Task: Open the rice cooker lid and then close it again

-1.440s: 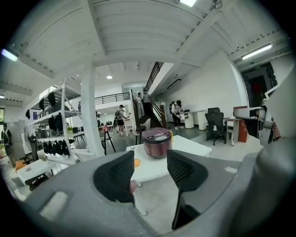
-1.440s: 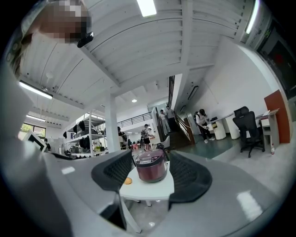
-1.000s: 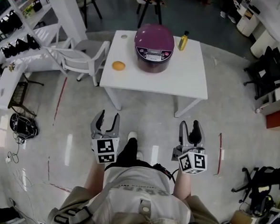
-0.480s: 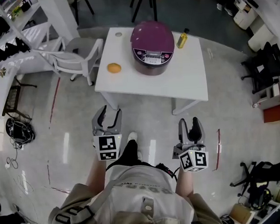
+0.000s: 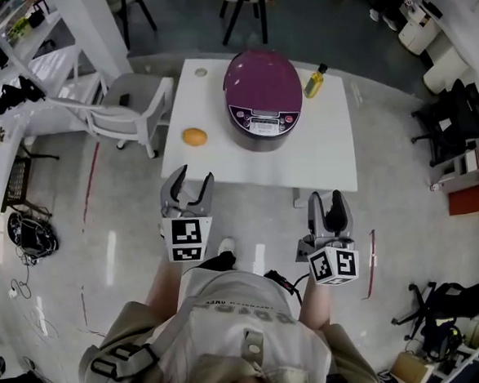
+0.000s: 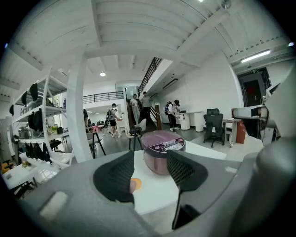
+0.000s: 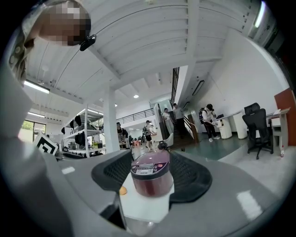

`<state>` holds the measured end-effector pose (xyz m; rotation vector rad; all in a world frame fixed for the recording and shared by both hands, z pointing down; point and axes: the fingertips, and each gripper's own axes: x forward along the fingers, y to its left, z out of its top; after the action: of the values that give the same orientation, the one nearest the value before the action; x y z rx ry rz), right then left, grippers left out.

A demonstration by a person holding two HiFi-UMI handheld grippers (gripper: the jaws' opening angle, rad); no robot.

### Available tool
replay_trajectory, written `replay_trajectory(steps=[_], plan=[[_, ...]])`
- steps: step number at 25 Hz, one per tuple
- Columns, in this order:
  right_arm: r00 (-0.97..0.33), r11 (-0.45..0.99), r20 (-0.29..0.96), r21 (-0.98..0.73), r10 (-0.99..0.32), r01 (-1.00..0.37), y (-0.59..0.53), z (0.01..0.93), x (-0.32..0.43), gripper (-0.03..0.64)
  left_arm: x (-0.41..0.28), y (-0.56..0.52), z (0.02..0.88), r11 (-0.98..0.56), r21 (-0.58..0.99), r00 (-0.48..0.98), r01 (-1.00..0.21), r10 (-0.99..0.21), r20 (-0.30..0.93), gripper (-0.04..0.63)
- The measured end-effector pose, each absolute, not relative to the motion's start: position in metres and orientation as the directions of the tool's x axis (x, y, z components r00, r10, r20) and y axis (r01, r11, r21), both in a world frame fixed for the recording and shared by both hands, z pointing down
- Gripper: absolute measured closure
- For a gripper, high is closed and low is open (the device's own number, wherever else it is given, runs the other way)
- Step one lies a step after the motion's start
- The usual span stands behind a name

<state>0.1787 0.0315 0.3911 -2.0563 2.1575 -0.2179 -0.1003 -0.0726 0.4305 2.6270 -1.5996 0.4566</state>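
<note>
Since the earlier picture you have walked nearer, and both grippers are now close to the near edge of the table. Your left gripper (image 5: 187,182) and right gripper (image 5: 325,198) are held forward side by side, the jaws of both spread with nothing between. The rice cooker (image 5: 263,99) stands upright on the white table (image 5: 326,144), lid closed, its control panel turned toward you.

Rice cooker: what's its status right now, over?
Left gripper and right gripper open, empty, well short of the rice cooker. Lid shut. Orange and bottle flank it, not touching.
</note>
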Motion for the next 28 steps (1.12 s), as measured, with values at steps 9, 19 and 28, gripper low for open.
replay_trajectory(steps=[9,19,28], plan=[[-0.011,0.015,-0.020,-0.210,-1.000,-0.978,-0.015,0.395,0.181,0.385,-0.095,-0.125,0.431,-0.517,-0.132,0.474,-0.846,-0.841,0.261,0.365],[-0.007,-0.004,0.052,-0.210,-0.999,-0.978,-0.035,0.416,0.183,0.385,-0.088,-0.147,0.448,-0.550,-0.133,0.497,-0.825,-0.817,0.294,0.366],[-0.055,0.035,0.083,-0.227,-0.995,-0.973,-0.069,0.429,0.190,0.382,-0.068,-0.168,0.455,-0.557,-0.142,0.499,-0.818,-0.810,0.307,0.365]])
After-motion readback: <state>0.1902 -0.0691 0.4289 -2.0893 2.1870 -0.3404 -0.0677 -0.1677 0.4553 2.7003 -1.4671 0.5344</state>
